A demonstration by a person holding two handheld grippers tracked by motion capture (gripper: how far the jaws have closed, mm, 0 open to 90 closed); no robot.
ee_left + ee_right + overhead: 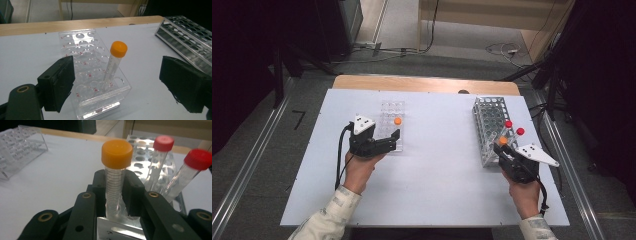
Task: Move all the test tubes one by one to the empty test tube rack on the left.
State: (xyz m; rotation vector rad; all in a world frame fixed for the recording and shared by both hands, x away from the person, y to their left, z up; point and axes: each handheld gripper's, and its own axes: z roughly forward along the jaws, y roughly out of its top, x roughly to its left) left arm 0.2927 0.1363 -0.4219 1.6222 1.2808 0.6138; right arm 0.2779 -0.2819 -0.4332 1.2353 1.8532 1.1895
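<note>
R gripper [114,192] is clamping the orange-capped tube [115,173] standing in metal rack [490,125], two red-capped tubes [160,160] crowding just beside. L gripper [117,85] is gaping wide around clear rack [93,75] w/ another orange tube [115,62].

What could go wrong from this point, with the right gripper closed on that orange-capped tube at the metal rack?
1. The right gripper clamps the orange-capped tube low in the metal rack; a slanted pull may drag or tip the rack.
2. Two red-capped tubes lean close behind, so the lift might knock them.
3. The left gripper stands open around the clear rack, not holding it; that rack could slide when a tube goes in.
</note>
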